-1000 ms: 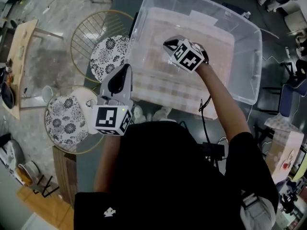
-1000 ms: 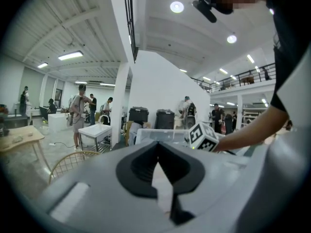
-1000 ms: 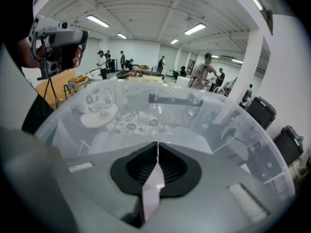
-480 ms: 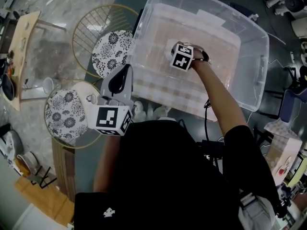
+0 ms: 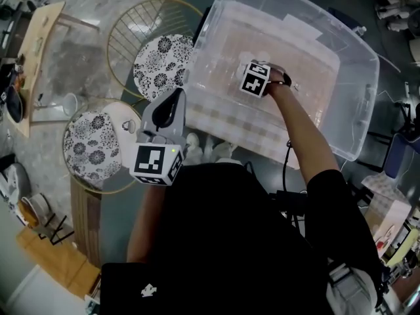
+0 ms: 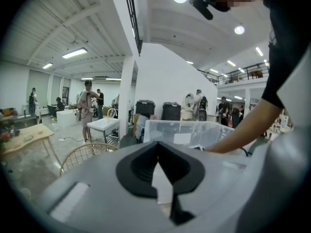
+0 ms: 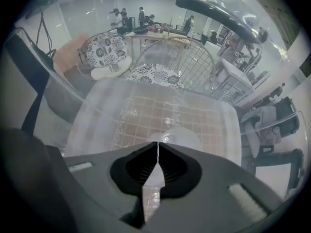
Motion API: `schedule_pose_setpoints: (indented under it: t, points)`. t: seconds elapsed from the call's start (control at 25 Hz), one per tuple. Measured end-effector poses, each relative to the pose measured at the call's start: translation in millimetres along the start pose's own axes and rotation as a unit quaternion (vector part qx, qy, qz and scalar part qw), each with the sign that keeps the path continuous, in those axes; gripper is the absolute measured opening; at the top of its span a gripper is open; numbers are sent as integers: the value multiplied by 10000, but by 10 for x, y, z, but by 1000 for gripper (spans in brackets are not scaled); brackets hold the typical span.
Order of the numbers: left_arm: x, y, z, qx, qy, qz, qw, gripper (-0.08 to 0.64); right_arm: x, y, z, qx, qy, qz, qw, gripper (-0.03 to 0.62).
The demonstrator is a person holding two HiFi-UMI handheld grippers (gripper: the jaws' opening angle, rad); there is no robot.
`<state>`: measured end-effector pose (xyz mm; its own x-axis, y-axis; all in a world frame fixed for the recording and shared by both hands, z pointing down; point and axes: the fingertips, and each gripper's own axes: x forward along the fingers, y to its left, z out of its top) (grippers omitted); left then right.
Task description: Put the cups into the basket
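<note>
The basket is a large clear plastic bin (image 5: pixel 357 90) on a checked cloth. My right gripper (image 5: pixel 252 71) reaches down inside it, and its marker cube hides the jaws from the head view. In the right gripper view the right gripper (image 7: pixel 158 143) has its jaws closed to a thin slit on the wall of a translucent cup (image 7: pixel 179 134) just above the bin floor (image 7: pixel 146 110). More pale cups (image 5: pixel 192 149) stand on the table by the bin's near wall. My left gripper (image 5: pixel 175 94) hovers over the bin's near-left corner. Seen in its own view, the left gripper (image 6: pixel 158 143) is shut and holds nothing.
Two wire-backed chairs with floral cushions (image 5: pixel 161 54) (image 5: pixel 92 151) stand left of the table. A wooden table (image 5: pixel 39 51) is at the far left. A cable (image 5: pixel 287 169) hangs by my right arm. People (image 6: pixel 90 103) stand far off in the hall.
My right gripper has sunk deeper into the bin and tipped to point down, carrying the cup. The left gripper has stayed where it was.
</note>
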<state>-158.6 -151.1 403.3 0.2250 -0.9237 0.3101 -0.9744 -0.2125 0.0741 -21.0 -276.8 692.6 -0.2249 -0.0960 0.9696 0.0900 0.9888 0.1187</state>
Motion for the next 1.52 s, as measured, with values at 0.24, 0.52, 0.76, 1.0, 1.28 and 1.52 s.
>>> schedule_pose_setpoints:
  t: [0.24,0.52,0.76,1.0,1.28,1.52]
  points:
    - [-31,14,-5,54,32,-14,10000,6,3,24,-16,69,-62,52,9999,19]
    - [-73,61,-18,29,-6,-33,10000,6,-87,47,22,159,-150,120,9997,63]
    - [-92,70,32,-45,-121,-147,9998,6,-361,12,44,602,-268,-16,9978,63]
    - [-27,-28,128,-36,-305,-460,9985,6,-863,-9,212,1005,-902,-341,9903,3]
    - [-10,-195,184,4,-429,-815,9958,6,-1462,-45,312,1370,-1386,-894,9767,3]
    - [-40,-293,278,-49,-542,-1083,9926,6,-2177,-7,554,1698,-2178,-1583,9480,2]
